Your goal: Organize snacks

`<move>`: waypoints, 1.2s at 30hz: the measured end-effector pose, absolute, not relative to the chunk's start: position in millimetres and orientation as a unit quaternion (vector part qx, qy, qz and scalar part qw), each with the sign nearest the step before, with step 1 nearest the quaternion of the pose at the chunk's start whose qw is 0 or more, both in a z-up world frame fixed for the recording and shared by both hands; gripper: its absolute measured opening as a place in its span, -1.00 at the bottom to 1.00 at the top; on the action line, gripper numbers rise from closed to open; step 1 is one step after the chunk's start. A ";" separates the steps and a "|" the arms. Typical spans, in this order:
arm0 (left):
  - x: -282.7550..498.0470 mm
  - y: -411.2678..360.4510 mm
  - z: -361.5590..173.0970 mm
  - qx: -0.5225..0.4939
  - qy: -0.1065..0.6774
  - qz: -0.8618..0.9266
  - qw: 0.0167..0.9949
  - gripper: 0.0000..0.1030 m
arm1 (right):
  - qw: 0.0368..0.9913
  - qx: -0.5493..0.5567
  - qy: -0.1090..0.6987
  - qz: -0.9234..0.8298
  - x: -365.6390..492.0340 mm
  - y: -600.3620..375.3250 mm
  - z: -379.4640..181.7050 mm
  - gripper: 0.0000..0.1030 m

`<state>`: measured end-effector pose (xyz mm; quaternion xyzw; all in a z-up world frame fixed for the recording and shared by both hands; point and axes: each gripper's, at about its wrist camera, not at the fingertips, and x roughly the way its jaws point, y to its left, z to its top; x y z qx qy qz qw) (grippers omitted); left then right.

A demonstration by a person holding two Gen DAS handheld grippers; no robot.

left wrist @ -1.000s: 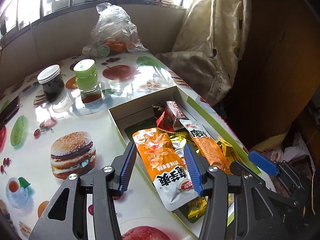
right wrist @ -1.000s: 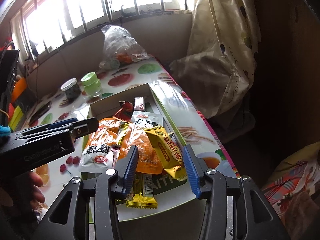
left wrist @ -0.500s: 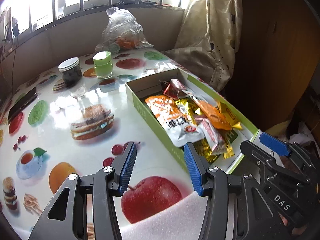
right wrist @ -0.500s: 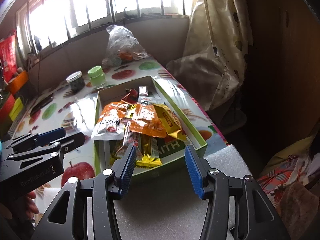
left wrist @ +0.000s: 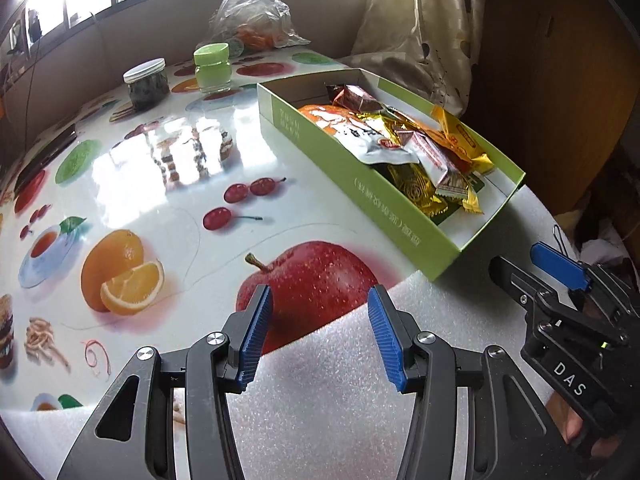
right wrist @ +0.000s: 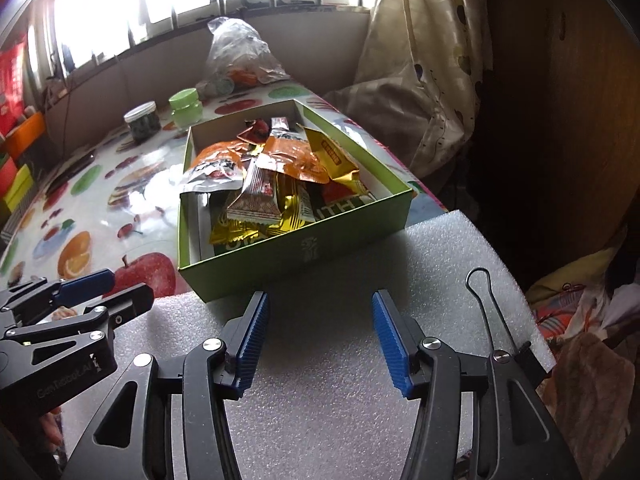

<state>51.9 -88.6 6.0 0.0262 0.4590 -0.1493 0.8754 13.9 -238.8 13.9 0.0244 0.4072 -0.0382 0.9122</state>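
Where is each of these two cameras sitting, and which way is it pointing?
Left wrist: on the left hand-held gripper, looking down at the fruit-print table; the right hand-held gripper shows.
Right wrist: on the right one, jaws opening and empty, above the white foam sheet; a fingertip shows lower left.
Shared: the green snack box, two jars, plastic bag.

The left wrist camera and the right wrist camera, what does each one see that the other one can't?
Only the left wrist view shows the printed orange and cherries in full, and the right gripper with its jaws opening, empty.

Only the right wrist view shows the binder clip on the foam sheet, the coloured boxes at the far left, and the left gripper from the side, its jaws open and empty.

Both show the green box of snack packets, the two jars and the plastic bag.
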 end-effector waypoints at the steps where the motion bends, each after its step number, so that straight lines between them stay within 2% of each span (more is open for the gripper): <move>1: 51.1 -87.7 5.3 0.024 0.457 -0.149 0.877 -0.01 | 0.911 0.021 0.409 -0.039 13.4 -237.8 12.7 0.03; 5: 48.7 -85.9 3.5 0.018 0.453 -0.149 0.879 0.00 | 0.911 0.005 0.409 -0.045 10.4 -232.1 7.0 0.06; 8: 46.9 -85.3 2.9 0.021 0.447 -0.142 0.883 0.09 | 0.913 0.005 0.404 -0.050 8.7 -231.8 5.6 0.07; 36: 44.1 -81.4 2.5 0.009 0.438 -0.135 0.889 0.10 | 0.915 0.009 0.397 -0.071 7.6 -228.5 3.2 0.08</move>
